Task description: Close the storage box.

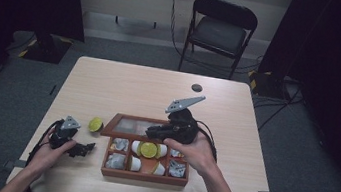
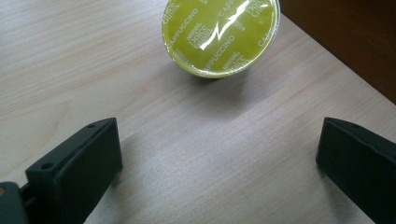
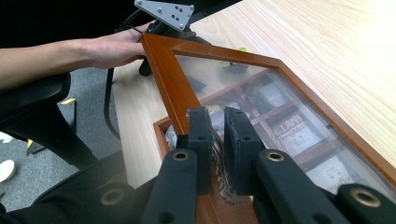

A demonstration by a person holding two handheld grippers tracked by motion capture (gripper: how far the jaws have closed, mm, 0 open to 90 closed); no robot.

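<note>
Right gripper (image 3: 215, 140), hand angled over the wooden box (image 1: 144, 175), jaws clamped narrow on the metal latch (image 3: 219, 161) of its glass lid (image 3: 261, 93), held raised. Left gripper (image 2: 219, 154) rests low on the table (image 2: 70, 56), jaws wide; yellow cappuccino capsule (image 2: 219, 35) lies just ahead.

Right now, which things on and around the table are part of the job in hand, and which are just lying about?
In the job:
- wooden box
- its glass lid, held up by the right gripper
- yellow capsule before the open left gripper

Lying about:
- small dark disc
- folding chair
</note>
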